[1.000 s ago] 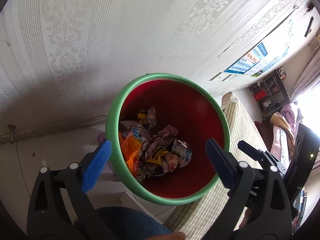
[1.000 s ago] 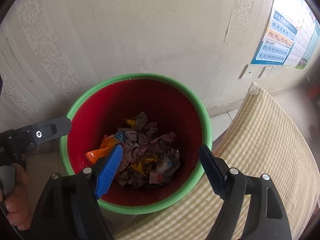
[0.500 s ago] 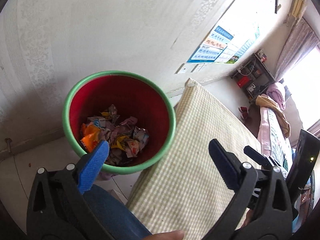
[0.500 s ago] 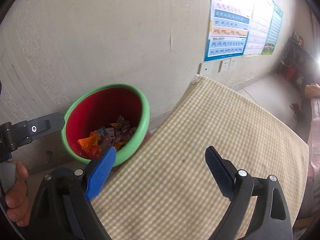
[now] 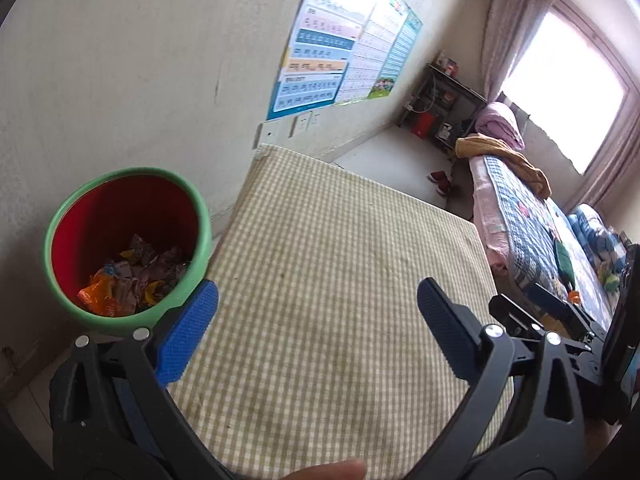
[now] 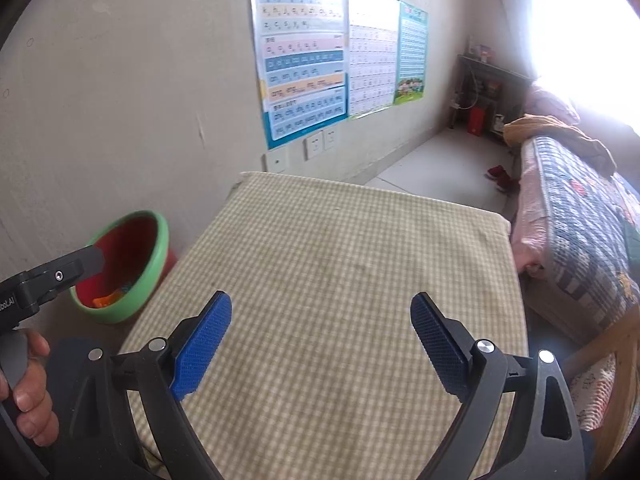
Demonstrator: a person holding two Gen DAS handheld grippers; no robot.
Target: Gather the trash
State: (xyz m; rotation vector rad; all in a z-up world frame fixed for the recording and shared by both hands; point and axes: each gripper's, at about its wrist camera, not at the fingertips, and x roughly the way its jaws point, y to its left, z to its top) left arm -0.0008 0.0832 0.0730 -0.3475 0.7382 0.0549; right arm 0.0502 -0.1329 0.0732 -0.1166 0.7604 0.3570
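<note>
A red bin with a green rim [image 5: 202,216] stands on the floor by the wall, at the left of the table. Crumpled wrappers [image 5: 136,272] lie in its bottom. My left gripper [image 5: 316,288] hangs open over the checked tablecloth [image 5: 340,220], its left pad close beside the bin's rim, nothing between the pads. My right gripper [image 6: 320,300] is also open and empty above the same cloth [image 6: 340,240]. In the right wrist view the bin [image 6: 158,248] sits far left, partly hidden by the left gripper's body. No loose trash shows on the cloth.
A hand [image 6: 28,392] grips the left tool's handle. A bed with a patchwork quilt [image 5: 532,216] runs along the table's right side. Posters [image 6: 304,60] and sockets are on the wall behind; a dark shelf [image 5: 444,108] and red shoes [image 5: 440,182] stand farther back.
Both grippers have swung away from above the bin to the right and now hang over the checked cloth. The bin has slid to the left of both views. The right jaws spread slightly wider.
</note>
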